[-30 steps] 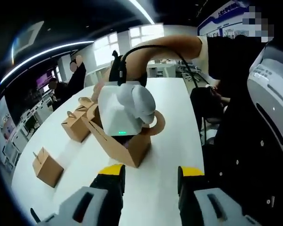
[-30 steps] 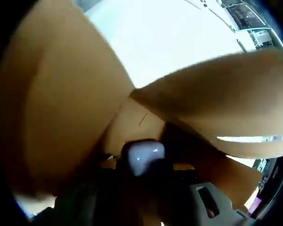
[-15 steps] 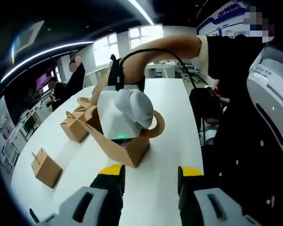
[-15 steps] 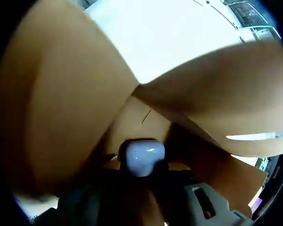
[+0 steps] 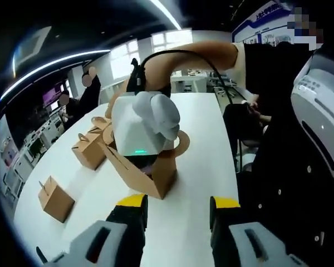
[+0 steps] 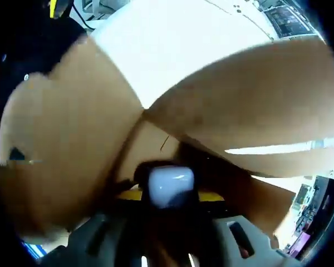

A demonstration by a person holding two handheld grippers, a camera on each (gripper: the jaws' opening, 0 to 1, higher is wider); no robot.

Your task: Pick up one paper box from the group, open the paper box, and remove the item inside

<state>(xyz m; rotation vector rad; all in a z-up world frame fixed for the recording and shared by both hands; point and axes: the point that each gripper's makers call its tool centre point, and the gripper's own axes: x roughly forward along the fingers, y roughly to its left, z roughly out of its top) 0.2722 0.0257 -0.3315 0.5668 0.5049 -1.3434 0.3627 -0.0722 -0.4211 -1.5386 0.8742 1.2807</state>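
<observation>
An open brown paper box (image 5: 154, 175) stands on the white table (image 5: 197, 139), its flaps and handle loops spread. My right gripper (image 5: 143, 160), a white body held by a person's arm, reaches down into it from above. In the right gripper view the box's brown flaps (image 6: 72, 128) surround a small white rounded item (image 6: 170, 182). The right gripper (image 6: 170, 196) is shut on that item, with yellow tips on either side. My left gripper (image 5: 176, 207) hovers open over the table in front of the box, holding nothing.
Three more brown paper boxes sit to the left: one near (image 5: 55, 197), one further back (image 5: 89, 149), one behind it (image 5: 103, 122). The person's dark clothing (image 5: 289, 156) fills the right side. People (image 5: 89, 89) stand at the far left of the table.
The right gripper's body has risen a little out of the box. The white item stays between its jaws while the flaps shift around it. The left gripper has not moved.
</observation>
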